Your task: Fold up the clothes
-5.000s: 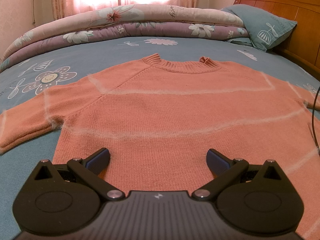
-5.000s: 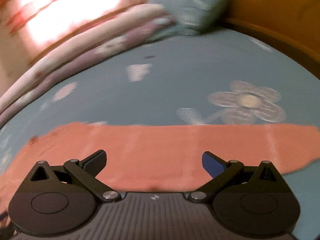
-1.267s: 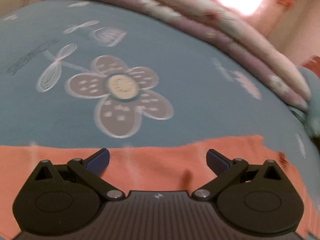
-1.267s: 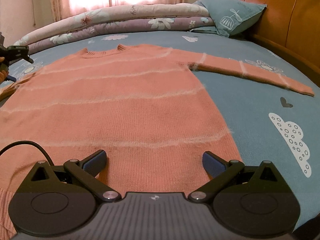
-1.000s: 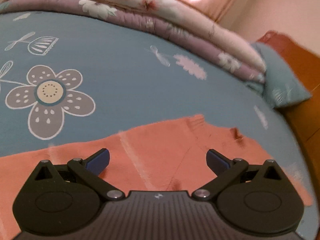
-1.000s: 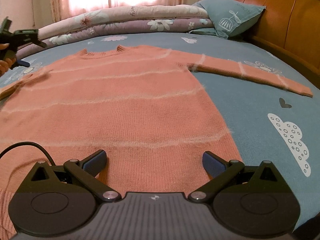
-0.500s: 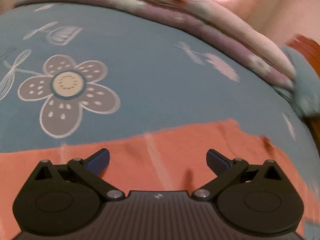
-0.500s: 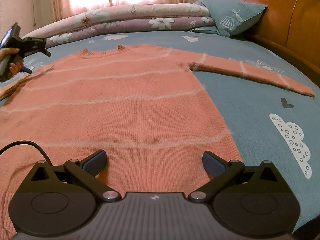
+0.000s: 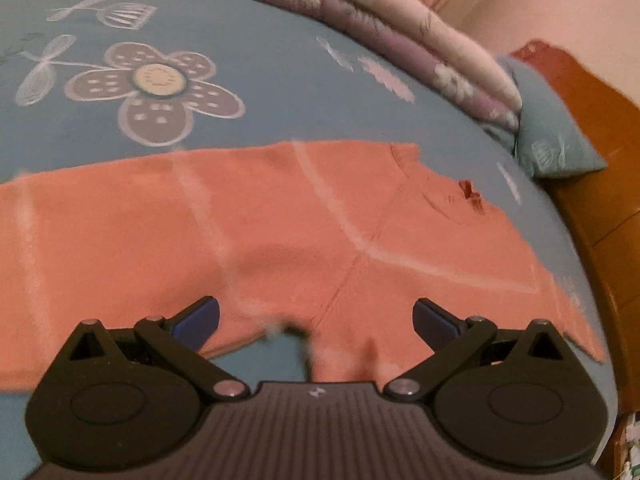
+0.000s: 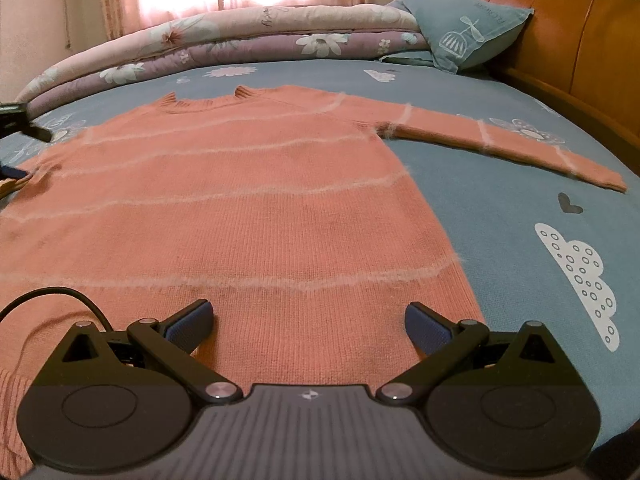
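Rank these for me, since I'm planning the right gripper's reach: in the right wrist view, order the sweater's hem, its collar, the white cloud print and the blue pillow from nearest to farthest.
From the right gripper:
1. Sweater's hem, right under the open jaws.
2. White cloud print, on the sheet to the right.
3. Collar, far end of the sweater, left of centre.
4. Blue pillow, against the headboard, upper right.

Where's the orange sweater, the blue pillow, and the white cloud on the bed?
orange sweater (image 10: 240, 208), right wrist view, middle of its chest.
blue pillow (image 10: 472, 28), right wrist view, its front face.
white cloud (image 10: 580, 276), right wrist view, middle of the print.
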### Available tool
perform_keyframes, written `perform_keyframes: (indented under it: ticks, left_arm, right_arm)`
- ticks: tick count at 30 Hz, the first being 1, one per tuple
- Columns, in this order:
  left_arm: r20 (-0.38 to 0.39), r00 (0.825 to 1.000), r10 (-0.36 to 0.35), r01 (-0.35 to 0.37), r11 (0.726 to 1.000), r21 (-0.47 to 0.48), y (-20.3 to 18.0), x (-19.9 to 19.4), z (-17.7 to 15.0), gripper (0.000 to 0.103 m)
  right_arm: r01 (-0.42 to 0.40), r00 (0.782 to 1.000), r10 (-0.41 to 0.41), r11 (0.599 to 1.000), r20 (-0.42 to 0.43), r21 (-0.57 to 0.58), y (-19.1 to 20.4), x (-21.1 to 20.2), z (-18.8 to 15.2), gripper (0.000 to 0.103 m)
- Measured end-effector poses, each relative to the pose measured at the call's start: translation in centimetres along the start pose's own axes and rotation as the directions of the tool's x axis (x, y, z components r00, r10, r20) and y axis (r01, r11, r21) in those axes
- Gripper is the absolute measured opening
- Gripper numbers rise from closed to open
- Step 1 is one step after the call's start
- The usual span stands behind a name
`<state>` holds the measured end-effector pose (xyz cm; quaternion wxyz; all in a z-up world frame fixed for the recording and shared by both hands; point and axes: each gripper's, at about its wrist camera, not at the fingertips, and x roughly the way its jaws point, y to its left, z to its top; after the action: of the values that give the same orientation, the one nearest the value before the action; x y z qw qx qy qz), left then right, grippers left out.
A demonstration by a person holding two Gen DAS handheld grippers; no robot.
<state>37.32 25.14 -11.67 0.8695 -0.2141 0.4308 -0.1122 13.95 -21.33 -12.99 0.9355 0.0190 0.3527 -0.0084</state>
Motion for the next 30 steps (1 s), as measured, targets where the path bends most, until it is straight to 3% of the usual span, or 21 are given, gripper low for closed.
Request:
perform_keyframes:
  ticks: [4, 6, 8, 11, 14, 17, 21, 24, 30]
  left_arm:
    - [0.061, 0.997, -0.039, 0.040, 0.999, -0.009, 2.0, -2.6, -1.9, 0.102]
    - [0.067, 0.997, -0.030, 0.036, 0.996, -0.082, 2.8, -3.7, -1.8, 0.102]
    - [0.104, 0.993, -0.047, 0.058, 0.993, -0.106, 3.0, -4.5, -0.8, 0.102]
    - [0.173, 0.980, -0.096, 0.109, 0.992, -0.069, 2.0, -5.2, 1.4, 0.102]
    - [0.123, 0.992, 0.004, 0.002, 0.999, -0.050, 0.6, -3.1, 3.1, 0.102]
    - [0.071, 0.992, 0.105, -0.102, 0.994, -0.045, -0.2, -0.8, 3.6, 0.102]
    - [0.004, 0.989, 0.147, -0.146, 0.985, -0.097, 1.1, 0.3, 2.1, 0.102]
    - [0.010, 0.987, 0.157, -0.157, 0.986, -0.055, 1.3, -0.8, 0.9, 0.102]
    - [0.006, 0.981, 0.192, -0.191, 0.979, -0.072, 2.4, -2.7, -0.2, 0.102]
  right_arm:
    - [0.003, 1.000, -0.003, 1.000, 0.003, 0.000, 0.1, 0.0, 0.0, 0.103]
    - [0.004, 1.000, -0.004, 1.000, 0.004, 0.001, 0.1, 0.0, -0.1, 0.103]
    - [0.007, 1.000, -0.007, 1.000, 0.008, 0.002, 0.2, 0.0, -0.1, 0.103]
    - [0.013, 1.000, -0.013, 1.000, 0.014, 0.005, 0.4, 0.0, -0.3, 0.103]
    - [0.020, 1.000, -0.020, 1.000, 0.016, 0.006, 0.5, 0.0, -0.3, 0.103]
    - [0.018, 1.000, -0.018, 1.000, 0.009, 0.006, 0.6, 0.0, -0.1, 0.103]
    - [-0.010, 1.000, 0.010, 1.000, -0.028, -0.004, 0.6, -0.1, 0.4, 0.103]
    - [-0.032, 0.998, 0.031, 0.999, -0.056, -0.010, 0.6, -0.2, 0.9, 0.103]
    - [-0.055, 0.994, 0.053, 0.998, -0.093, -0.014, 0.6, -0.3, 1.3, 0.103]
